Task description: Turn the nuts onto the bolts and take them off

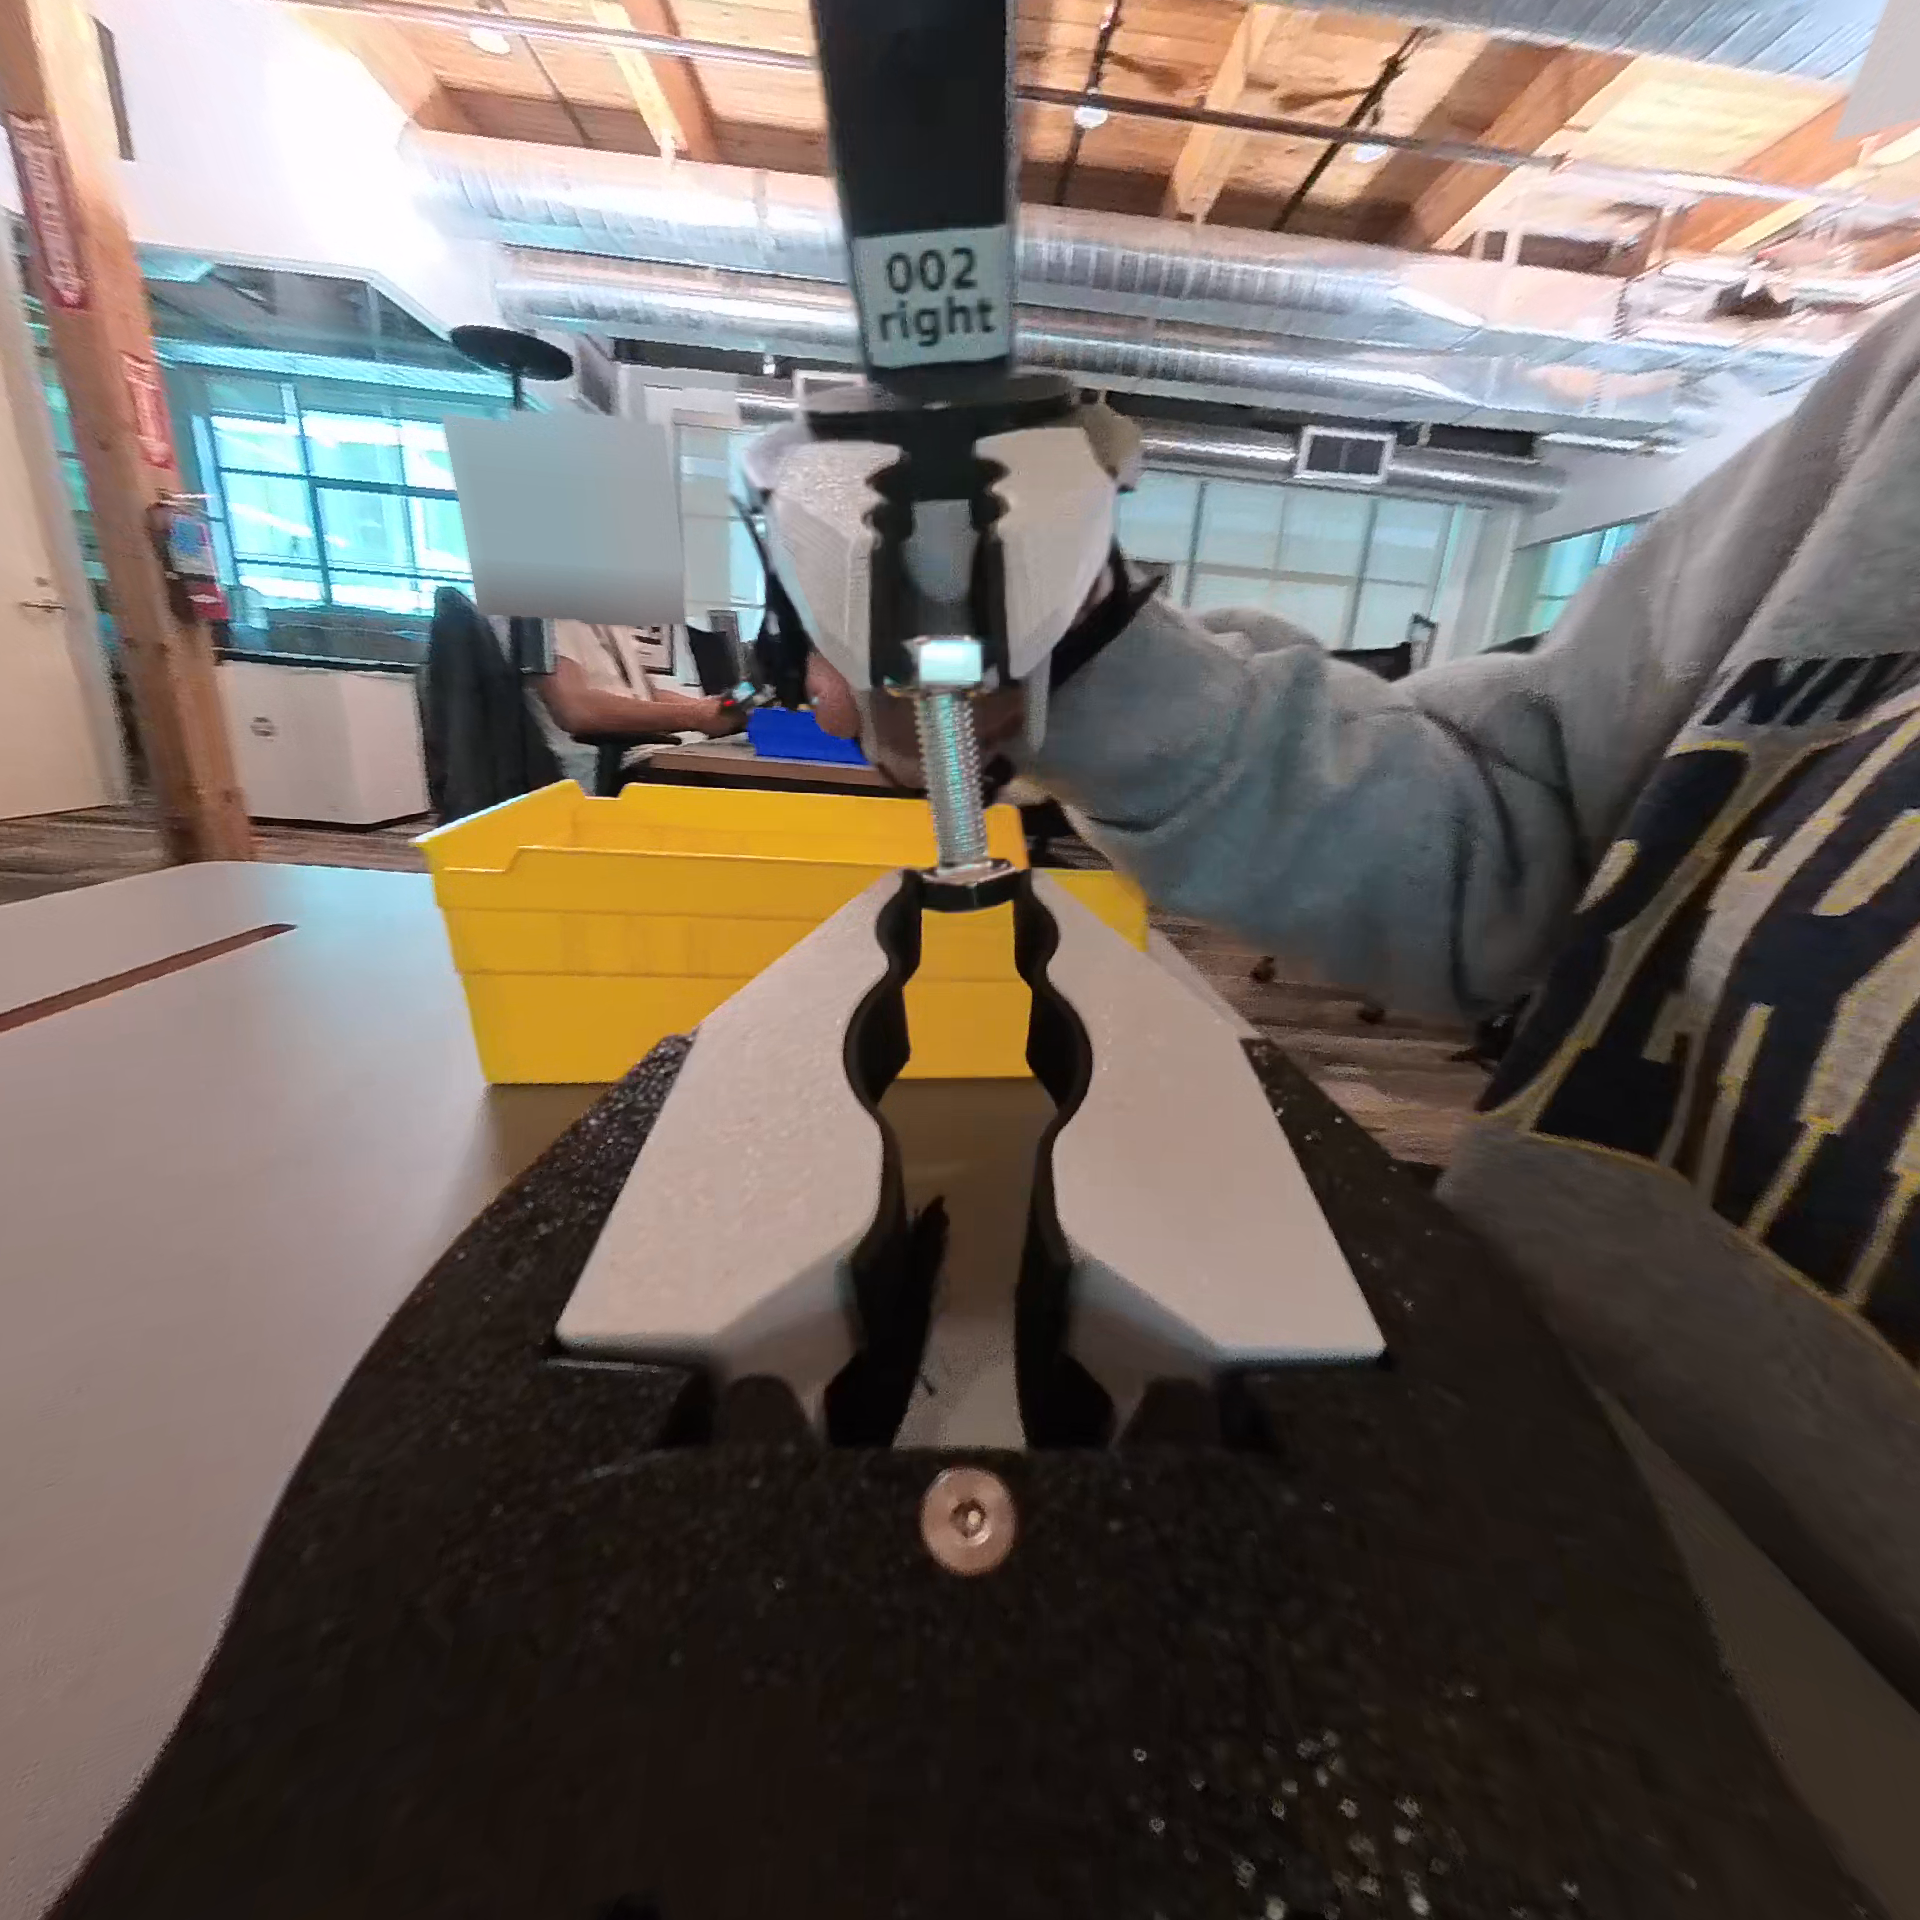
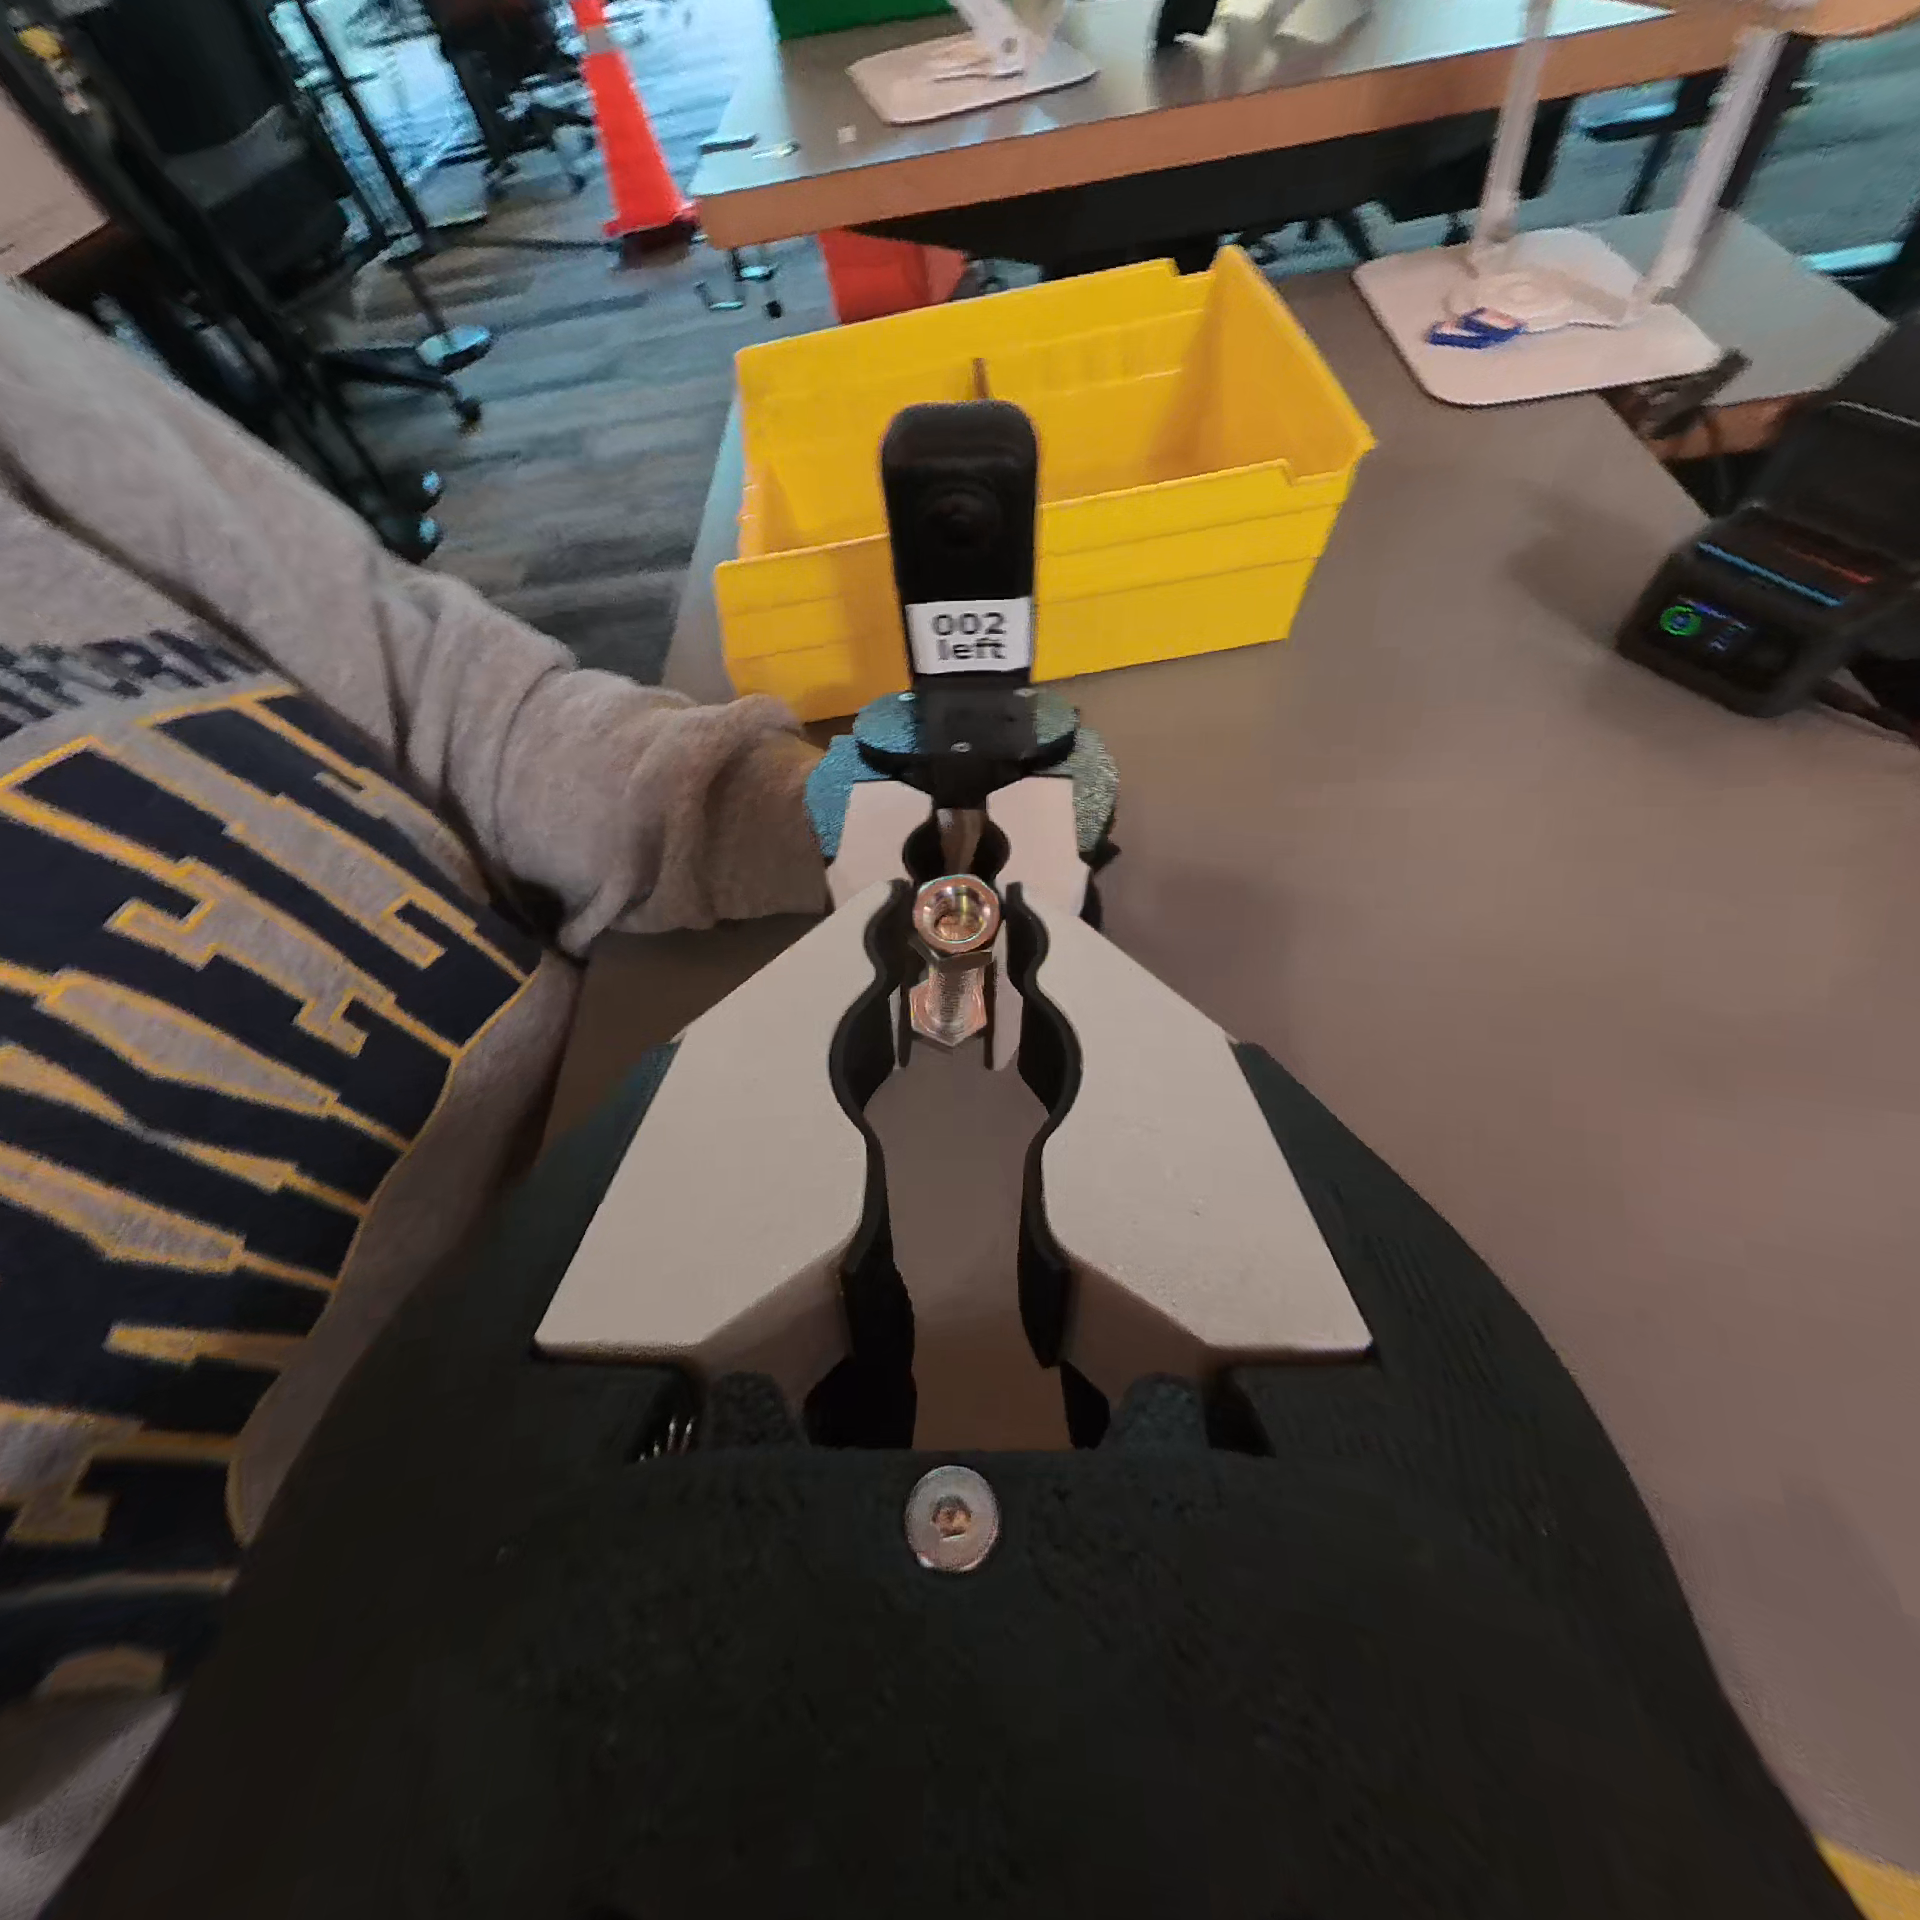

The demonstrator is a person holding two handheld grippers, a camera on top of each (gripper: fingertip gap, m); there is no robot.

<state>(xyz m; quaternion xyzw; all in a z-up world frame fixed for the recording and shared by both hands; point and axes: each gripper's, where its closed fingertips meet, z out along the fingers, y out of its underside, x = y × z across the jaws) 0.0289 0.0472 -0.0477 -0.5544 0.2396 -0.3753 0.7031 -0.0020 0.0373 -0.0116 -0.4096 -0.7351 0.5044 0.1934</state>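
Bolt [image 1: 958, 774] and nut [image 2: 956, 914] showing shiny threaded metal; bin [image 1: 727, 914] looking glossy yellow plastic; table [image 1: 208, 1091] looking smooth matt; sleeve [image 1: 1351, 748] showing soft fleecy cloth.

Left gripper [image 1: 966, 883] clamps the hexagonal steel nut [image 1: 966, 871] at the threaded silver bolt's [image 1: 956, 774] lower end; right gripper [image 1: 940, 665] grips its head, before the yellow plastic bin [image 1: 665, 935] at the desk's [image 1: 229, 1091] far edge.
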